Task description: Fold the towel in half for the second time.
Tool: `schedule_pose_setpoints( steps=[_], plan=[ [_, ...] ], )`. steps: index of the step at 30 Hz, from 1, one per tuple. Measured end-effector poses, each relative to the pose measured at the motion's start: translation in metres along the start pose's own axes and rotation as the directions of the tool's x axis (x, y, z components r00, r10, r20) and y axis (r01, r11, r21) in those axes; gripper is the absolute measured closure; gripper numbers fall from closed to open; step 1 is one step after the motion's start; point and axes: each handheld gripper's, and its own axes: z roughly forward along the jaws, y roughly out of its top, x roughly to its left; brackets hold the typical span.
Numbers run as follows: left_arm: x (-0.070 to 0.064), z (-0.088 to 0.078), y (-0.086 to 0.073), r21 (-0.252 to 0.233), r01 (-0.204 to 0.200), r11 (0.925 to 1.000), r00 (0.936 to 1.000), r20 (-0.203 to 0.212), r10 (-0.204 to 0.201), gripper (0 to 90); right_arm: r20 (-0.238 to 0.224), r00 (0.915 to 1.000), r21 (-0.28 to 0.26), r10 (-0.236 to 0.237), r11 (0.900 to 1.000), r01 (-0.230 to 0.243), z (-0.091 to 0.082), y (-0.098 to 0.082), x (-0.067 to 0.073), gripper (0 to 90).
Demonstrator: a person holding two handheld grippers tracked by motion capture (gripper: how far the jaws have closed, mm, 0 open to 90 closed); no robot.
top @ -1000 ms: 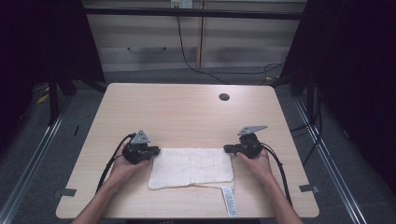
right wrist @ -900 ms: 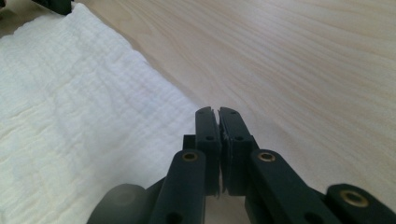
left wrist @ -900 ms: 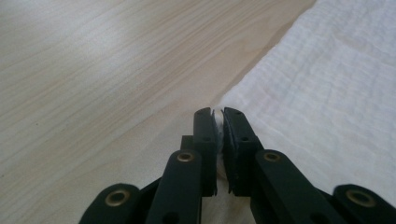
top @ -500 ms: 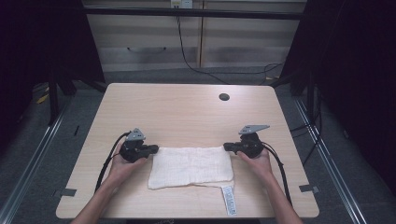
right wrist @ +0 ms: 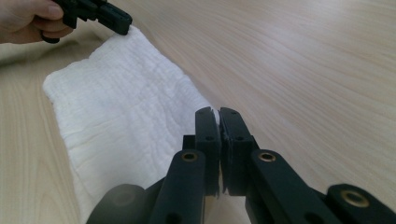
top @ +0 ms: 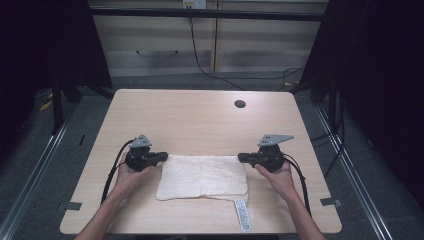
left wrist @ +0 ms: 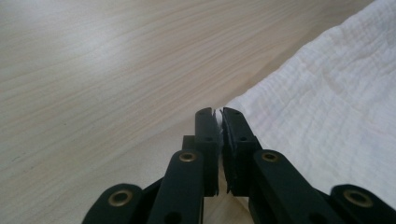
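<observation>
A white cloth [top: 202,177], folded flat, lies on the near half of the wooden table [top: 200,120], its printed care tag [top: 242,215] hanging out at the near right corner. The person has a tool at each far corner. The left gripper [top: 162,156] has its jaws closed on the far left corner; in the left gripper view a thin sliver of white fabric shows pinched between the black fingertips [left wrist: 205,119]. The right gripper [top: 242,157] is clamped the same way on the far right corner, and the right gripper view shows a similar white edge caught between its closed jaws, with the cloth [right wrist: 126,116] stretching away toward the other hand [right wrist: 28,21].

From where I stand, this looks like the start of a lift or a fold. The worry is how little fabric each tool has. Both bites sit right at the corner tips, so a quick pull could slip a corner free and let that side drop. Since the cloth is layered, a gripper may also hold only the top layer, and the piece would then open up rather than rise whole. Uneven lifting by the two hands would skew the cloth, and the dangling tag could drag along the table.
</observation>
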Motion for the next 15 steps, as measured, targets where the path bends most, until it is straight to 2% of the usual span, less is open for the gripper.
schedule_pose_setpoints(
  steps=[1, 3, 6, 11, 15],
  plan=[
    [0.0, 0.0, 0.0, 0.0, 0.0, 1.0, 1.0, 0.0, 0.0, 85.6, 0.0, 1.0, 0.0, 0.0, 1.0, 0.0, 0.0, 0.0, 0.0, 87.6],
    [0.001, -0.002, 0.002, -0.016, 0.018, 0.9997, 0.9998, -0.001, -0.018, 85.6, 0.003, 0.9994, 0.007, -0.034, 0.999, 0.034, -0.005, 0.006, 0.003, 87.7],
    [0.001, -0.003, 0.007, -0.032, 0.026, 0.9992, 0.9997, -0.005, -0.026, 85.8, 0.013, 0.9999, -0.045, -0.001, 0.999, 0.002, -0.014, 0.02, -0.008, 88.0],
    [0.001, -0.01, 0.018, -0.07, 0.021, 0.9973, 0.9997, -0.007, -0.022, 86.0, 0.043, 0.9986, -0.014, -0.031, 0.999, 0.032, -0.012, 0.036, -0.014, 88.3],
    [0.007, -0.007, 0.025, -0.095, 0.048, 0.9944, 0.9988, -0.009, -0.049, 86.0, 0.051, 0.998, -0.015, -0.037, 0.999, 0.038, -0.011, 0.04, -0.015, 88.2]
  ],
)
